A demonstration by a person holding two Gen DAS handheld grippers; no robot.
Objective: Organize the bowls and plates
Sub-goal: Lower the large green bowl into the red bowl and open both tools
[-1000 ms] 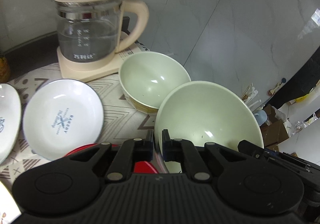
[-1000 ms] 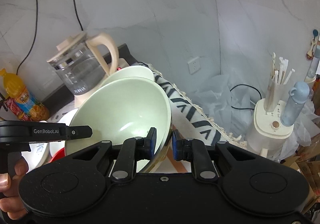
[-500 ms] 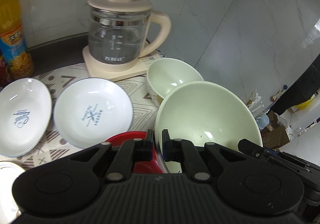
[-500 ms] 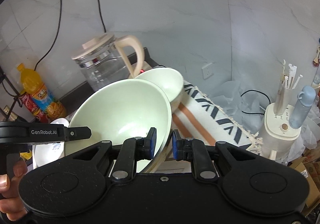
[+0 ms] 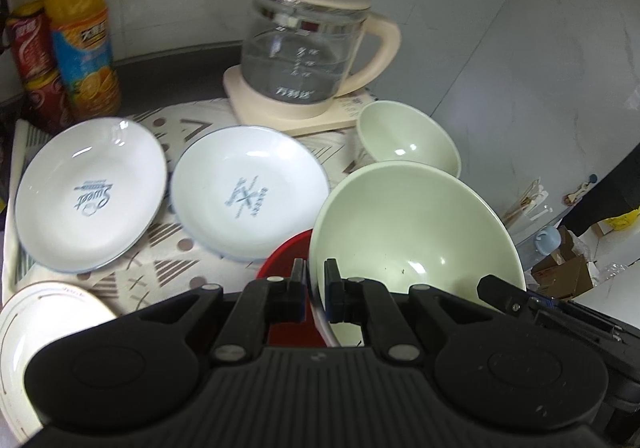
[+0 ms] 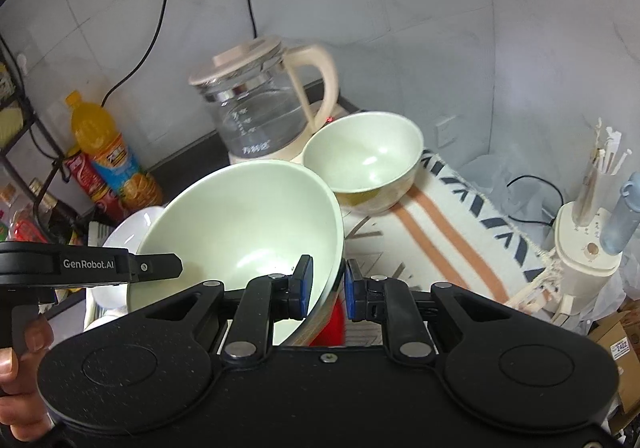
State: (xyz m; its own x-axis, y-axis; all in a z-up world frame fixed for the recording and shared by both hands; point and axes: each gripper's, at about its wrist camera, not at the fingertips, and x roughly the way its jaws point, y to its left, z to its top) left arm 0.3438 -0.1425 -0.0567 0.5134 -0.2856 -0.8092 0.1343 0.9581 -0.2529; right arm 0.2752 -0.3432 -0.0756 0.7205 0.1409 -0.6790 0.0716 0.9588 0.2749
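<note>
**A:** What have your fingers got right now?

**B:** My left gripper (image 5: 313,290) is pinched tight on the near rim of the large green bowl (image 5: 412,232), one pad inside the wall and one outside. My right gripper (image 6: 325,288) is clamped on the same bowl's rim from the opposite side, with its blue-faced pads set narrow, either side of the wall. Both of mine carry that one bowl, and it hangs tilted above the patterned cloth (image 5: 176,268).

**A:** What sits under it?

**B:** A red dish (image 5: 286,262) shows just below and beside the bowl's left edge, close to my left fingers. I cannot tell whether the bowl touches it.

**A:** And the other crockery?

**B:** A smaller green bowl (image 5: 408,141) stands upright on the cloth beyond the big one, near the cloth's far right corner and just beside the glass kettle (image 5: 308,59) on its cream base. Two white plates lie side by side on the cloth's left half: the plate with the crossed print (image 5: 248,193) towards the middle, the plate lettered "Sweet" (image 5: 90,193) by the left edge. Another white plate (image 5: 36,328) lies at the near left corner.

**A:** Anything behind?

**B:** An orange drink bottle (image 5: 80,27) and a red can (image 5: 34,55) stand against the wall past the cloth's far left corner.
</note>
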